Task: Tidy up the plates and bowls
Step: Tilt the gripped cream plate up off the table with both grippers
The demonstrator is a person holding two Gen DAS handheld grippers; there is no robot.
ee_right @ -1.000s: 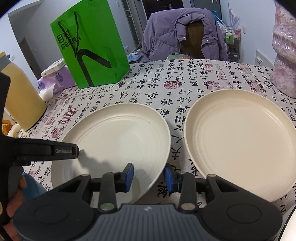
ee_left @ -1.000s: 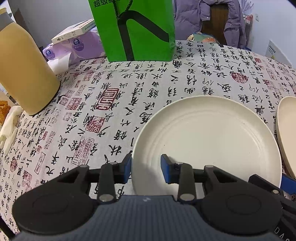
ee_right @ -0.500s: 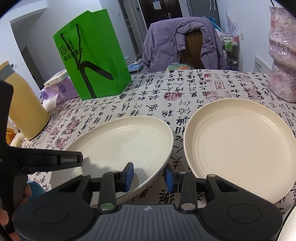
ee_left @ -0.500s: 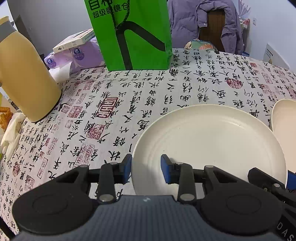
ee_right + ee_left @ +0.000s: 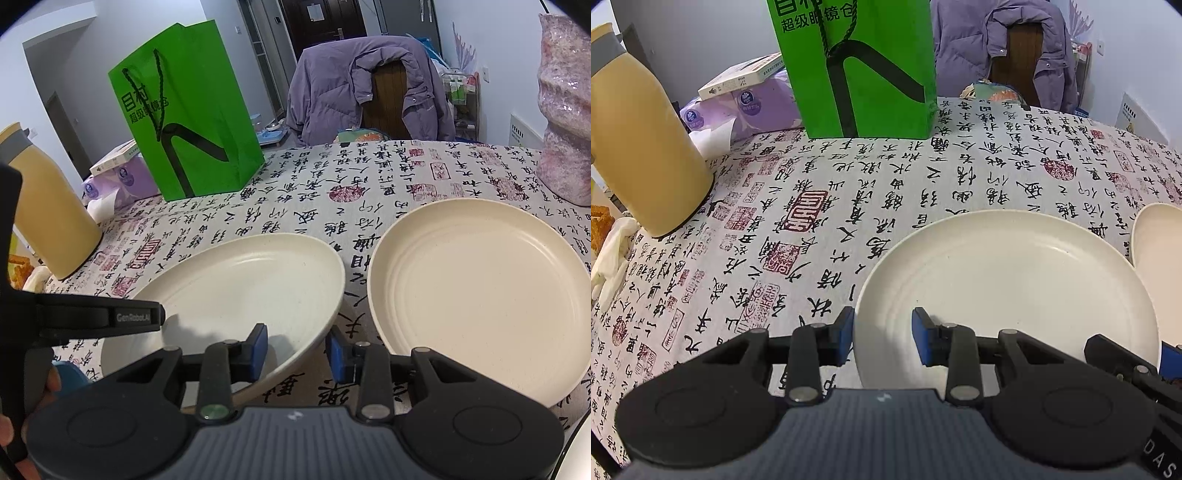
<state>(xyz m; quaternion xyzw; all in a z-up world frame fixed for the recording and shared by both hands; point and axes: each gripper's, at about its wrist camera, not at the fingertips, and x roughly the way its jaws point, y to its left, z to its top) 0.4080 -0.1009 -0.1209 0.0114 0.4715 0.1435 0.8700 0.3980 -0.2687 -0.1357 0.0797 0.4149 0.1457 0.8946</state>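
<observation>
A cream plate [image 5: 1008,284] [image 5: 251,280] is held at both sides. My left gripper [image 5: 882,338] is shut on its left rim, one blue pad outside the edge and one on the inner slope. My right gripper [image 5: 295,350] is shut on its right rim, and there the underside shows above the cloth. A finger [image 5: 110,317] of the left gripper reaches in from the left of the right wrist view. A second cream plate [image 5: 476,291] [image 5: 1160,251] lies flat on the tablecloth just to the right, a narrow gap apart.
A green paper bag [image 5: 857,70] stands at the back. A yellow flask [image 5: 639,147] is at the left, with purple tissue packs [image 5: 746,107] behind it. A pink wrapped vase [image 5: 565,110] stands at the right. A chair with a purple jacket [image 5: 369,88] is beyond the table. A hand [image 5: 48,384] is at the lower left.
Both views have tipped up slightly, so the table sits lower in frame. The held plate looks more foreshortened and its right rim stands higher off the cloth. The grips are unchanged.
</observation>
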